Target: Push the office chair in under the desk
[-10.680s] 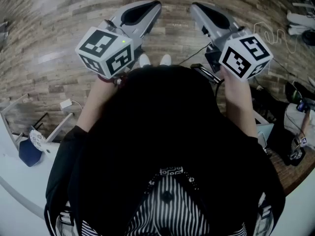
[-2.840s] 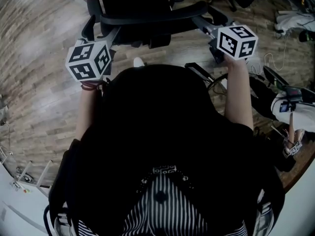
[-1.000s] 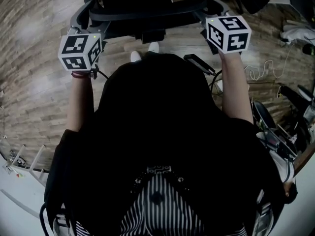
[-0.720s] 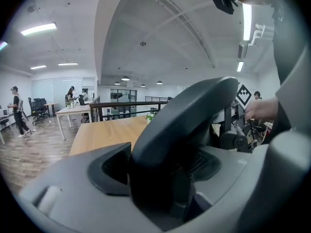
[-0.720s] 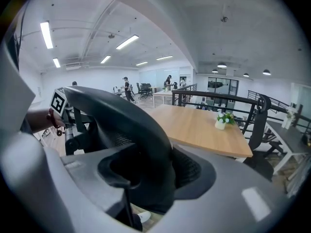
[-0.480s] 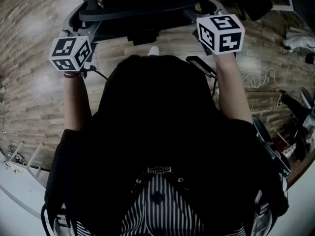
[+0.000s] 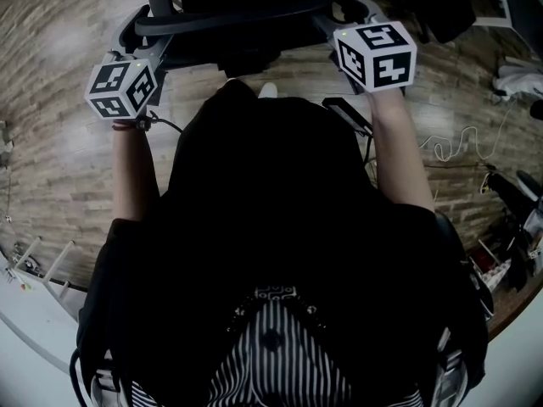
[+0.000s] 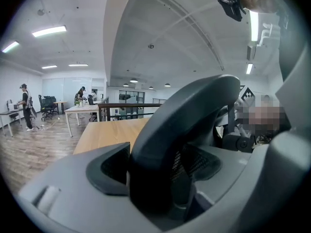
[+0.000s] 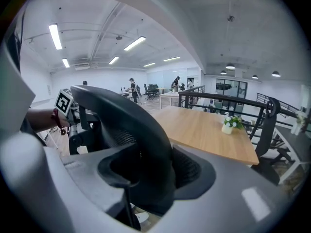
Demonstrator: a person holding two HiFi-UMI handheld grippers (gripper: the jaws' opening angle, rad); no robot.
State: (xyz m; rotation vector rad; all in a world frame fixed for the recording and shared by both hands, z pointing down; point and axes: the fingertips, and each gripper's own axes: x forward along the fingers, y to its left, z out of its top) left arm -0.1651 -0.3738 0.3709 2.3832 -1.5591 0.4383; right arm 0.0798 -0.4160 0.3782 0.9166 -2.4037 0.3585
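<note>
Left gripper (image 8: 160, 174): jaws set wide, apparently pinching the left side rim of the office chair (image 8: 194, 106) backrest, which fills the gap between the pads.
Right gripper (image 9: 156, 178): jaws set wide, clamped on the right side rim.
Cube (image 7: 121, 87) on the left gripper: black-and-white square code patterns.
Chair: upright on the wood floor (image 7: 51, 142), directly ahead of both grippers. The counter (image 9: 214, 132) lies beyond the backrest, with a potted plant (image 9: 228, 124) near its right edge.

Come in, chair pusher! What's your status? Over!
Both clamped on the office chair back rim: left gripper, right gripper. Wooden desk just beyond it. Space underneath hidden.
</note>
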